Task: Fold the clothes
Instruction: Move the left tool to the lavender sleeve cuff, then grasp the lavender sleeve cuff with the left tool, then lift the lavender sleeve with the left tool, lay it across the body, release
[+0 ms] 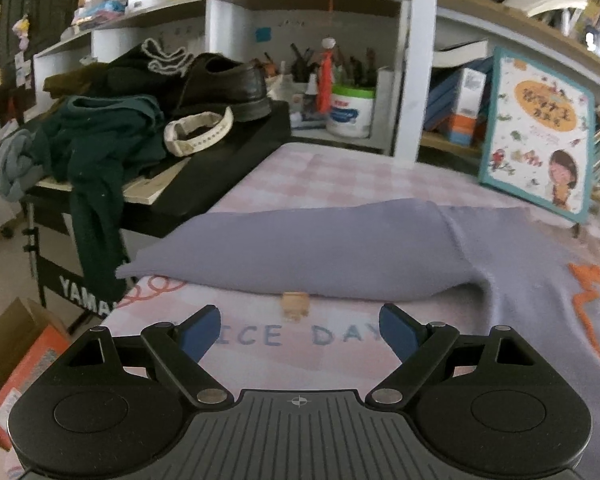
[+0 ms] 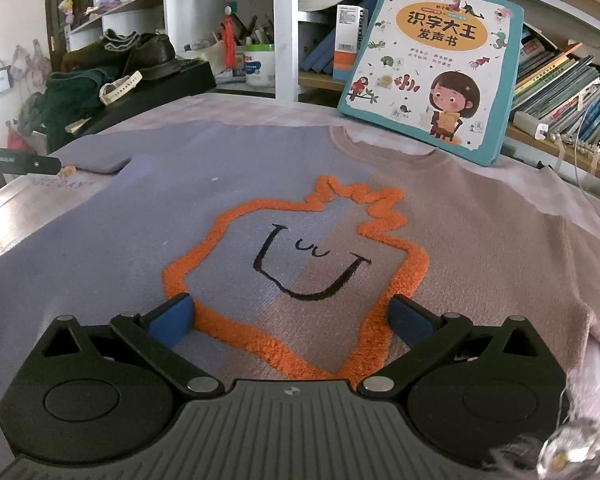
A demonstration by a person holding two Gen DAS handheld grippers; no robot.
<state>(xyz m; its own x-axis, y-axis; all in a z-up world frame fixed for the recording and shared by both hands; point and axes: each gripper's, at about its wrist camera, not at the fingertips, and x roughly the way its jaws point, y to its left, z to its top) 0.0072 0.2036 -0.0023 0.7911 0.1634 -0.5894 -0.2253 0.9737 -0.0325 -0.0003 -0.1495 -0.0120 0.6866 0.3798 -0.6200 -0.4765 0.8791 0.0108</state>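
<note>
Sweater point(image 2: 228, 200) flat on bed, sleeve point(image 1: 300, 252) just ahead of left gripper point(image 1: 300, 330), right gripper point(image 2: 292, 316) over orange face, both released w/ nothing held

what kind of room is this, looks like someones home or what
Most likely a lived-in room at home, perhaps a child's bedroom or study. Crowded shelves of books line the back, a children's picture book leans against them, and the sweater lies on a pink checked cloth.

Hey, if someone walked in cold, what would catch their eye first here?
Probably the sweater spread flat on the table, half lavender and half pinkish, with a fuzzy orange outline around a smiling face in the middle. Behind it a bright children's book leans against the shelves, and both grippers hover open above the sweater.
</note>
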